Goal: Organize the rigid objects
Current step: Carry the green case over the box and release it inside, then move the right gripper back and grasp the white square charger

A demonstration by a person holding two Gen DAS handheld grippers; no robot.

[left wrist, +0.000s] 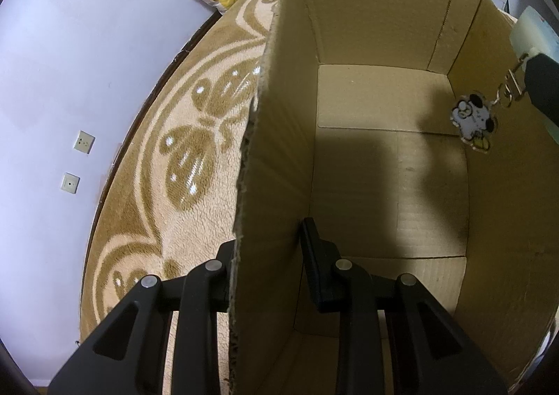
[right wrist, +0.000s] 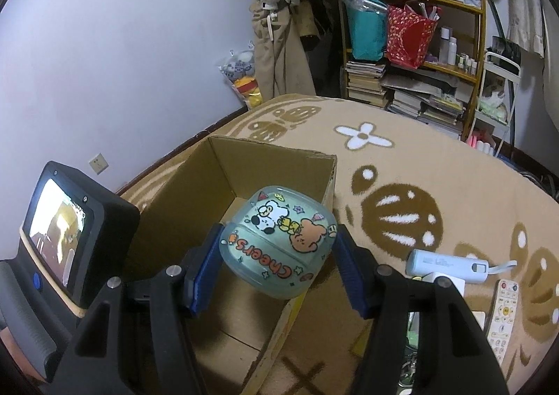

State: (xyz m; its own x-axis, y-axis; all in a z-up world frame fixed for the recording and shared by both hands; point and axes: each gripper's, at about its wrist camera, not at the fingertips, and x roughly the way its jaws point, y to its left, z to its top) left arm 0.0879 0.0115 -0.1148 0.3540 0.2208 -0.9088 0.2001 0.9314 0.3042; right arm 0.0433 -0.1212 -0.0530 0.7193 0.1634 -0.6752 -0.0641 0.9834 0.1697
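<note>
The right gripper (right wrist: 277,264) pinched a small rounded case (right wrist: 276,248), pale green and see-through, printed with cartoon animals and the word "Cheers". Its blue pads (right wrist: 202,276) pressed on the case's two opposite sides, and the case hung just above the near rim of the open cardboard box (right wrist: 195,192), over the box's inside. A keychain charm (left wrist: 471,119), a flat cartoon dog on a metal clasp, dangled from the case against the box's far-right inner wall in the left wrist view.

The left gripper (left wrist: 269,255) was pressed together on the box's left wall (left wrist: 265,150), one finger outside and one inside, holding the box steady on the patterned rug (left wrist: 195,157). The box floor looked bare.

By its look the case was light, stiff plastic with a glossy, curved shell, so it would likely slip if squeezed near its rounded corners; the flatter side faces the pads already gripped seemed the surest hold. It probably would not crush, though a hinged lid might pop under hard pressure. The loose charm could swing and snag on the box rim. A short drop into the box seemed harmless for something this light.

Beside the box on its right, a pale blue power bank (right wrist: 447,264) and a white remote control (right wrist: 503,307) lay on the rug.
</note>
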